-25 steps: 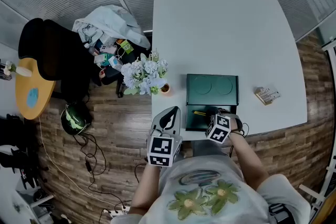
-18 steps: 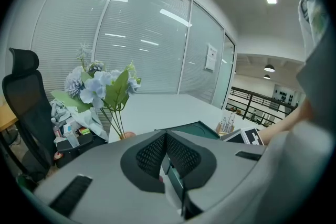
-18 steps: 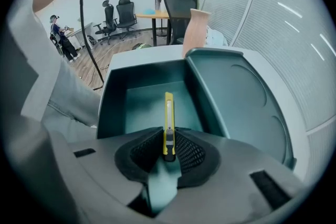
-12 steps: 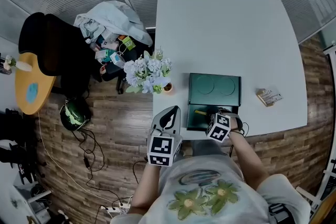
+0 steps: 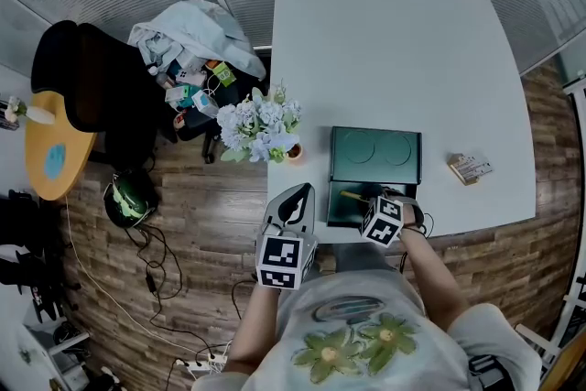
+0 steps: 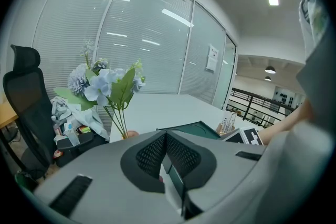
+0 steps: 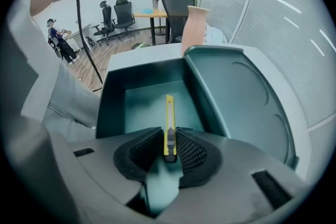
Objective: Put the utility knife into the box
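White worktop (image 5: 394, 41) fills the upper middle of the head view, above a wood-plank floor (image 5: 201, 224), with a black office chair (image 5: 92, 96) and a heap of bags (image 5: 188, 46) to its left. We see a dark green box (image 5: 341, 211) near the worktop's front edge, its hinged lid (image 5: 375, 151) laid open flat behind the tray. A vase of pale blue and white flowers (image 5: 261, 125) stands at the worktop's left edge. A small packet (image 5: 467, 168) lies well to the right of the box. We hold the right gripper (image 7: 169, 137) pointing steeply down over the open tray. The utility knife (image 7: 168, 118), yellow with a black end, lies lengthwise on the tray floor, inside the box. Its black end sits between the two fingers, and its yellow body runs away from them across the tray floor. These fingers have just been opening. They stand a little apart, one pad close on each side of the knife, and we see no firm clamp on it. We hold the left gripper (image 6: 166, 135) near the worktop's front left corner, apart from the box, its fingers closed together with nothing between them.
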